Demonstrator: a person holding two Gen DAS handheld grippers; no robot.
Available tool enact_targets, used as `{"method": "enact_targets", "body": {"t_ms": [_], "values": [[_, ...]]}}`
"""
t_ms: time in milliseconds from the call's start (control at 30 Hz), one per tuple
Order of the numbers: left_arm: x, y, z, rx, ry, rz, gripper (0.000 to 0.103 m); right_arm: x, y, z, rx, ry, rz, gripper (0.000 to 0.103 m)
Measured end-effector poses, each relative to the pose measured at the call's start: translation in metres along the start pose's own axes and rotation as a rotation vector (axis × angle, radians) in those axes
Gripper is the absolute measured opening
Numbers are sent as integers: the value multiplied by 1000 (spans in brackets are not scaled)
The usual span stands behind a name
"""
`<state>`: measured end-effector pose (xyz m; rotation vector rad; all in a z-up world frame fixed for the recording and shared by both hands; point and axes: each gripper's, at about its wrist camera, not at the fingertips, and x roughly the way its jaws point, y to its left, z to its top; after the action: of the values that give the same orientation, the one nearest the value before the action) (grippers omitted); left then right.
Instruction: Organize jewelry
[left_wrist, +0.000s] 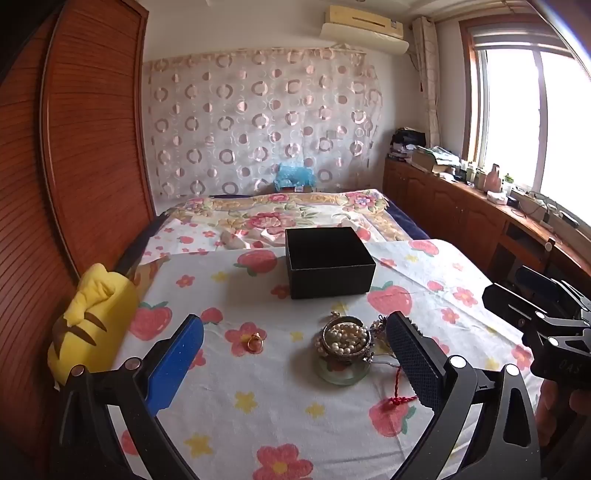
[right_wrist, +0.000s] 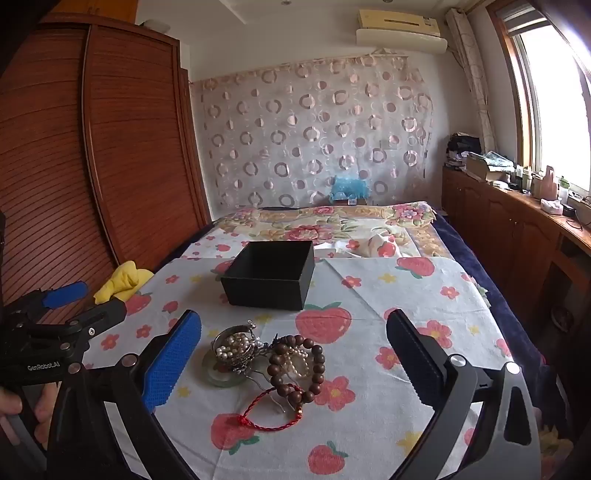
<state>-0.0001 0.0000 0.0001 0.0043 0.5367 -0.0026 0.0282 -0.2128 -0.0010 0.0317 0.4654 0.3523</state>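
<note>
An open black box (left_wrist: 328, 262) (right_wrist: 271, 275) stands empty on the strawberry-print cloth. In front of it lies a jewelry pile: a silver bangle filled with pearls (left_wrist: 345, 338) (right_wrist: 236, 347) on a green jade bangle (left_wrist: 343, 373) (right_wrist: 221, 376), a brown wooden bead bracelet (right_wrist: 297, 365), and a red cord bracelet (right_wrist: 271, 413) (left_wrist: 400, 397). A gold ring (left_wrist: 255, 342) lies apart to the left. My left gripper (left_wrist: 295, 354) is open above the pile. My right gripper (right_wrist: 295, 354) is open around the pile.
A yellow plush toy (left_wrist: 90, 325) (right_wrist: 123, 278) sits at the cloth's left edge by the wooden wardrobe (left_wrist: 85, 147). A low wooden cabinet (right_wrist: 517, 236) with clutter runs along the right under the window. The bed continues behind the box.
</note>
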Motion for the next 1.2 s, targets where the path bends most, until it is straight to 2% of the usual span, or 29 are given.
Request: {"method": "enact_targets", "body": {"t_ms": [1200], "values": [[0, 0, 0, -10, 3, -4, 96, 1, 1, 0, -4, 8, -2, 101]]}}
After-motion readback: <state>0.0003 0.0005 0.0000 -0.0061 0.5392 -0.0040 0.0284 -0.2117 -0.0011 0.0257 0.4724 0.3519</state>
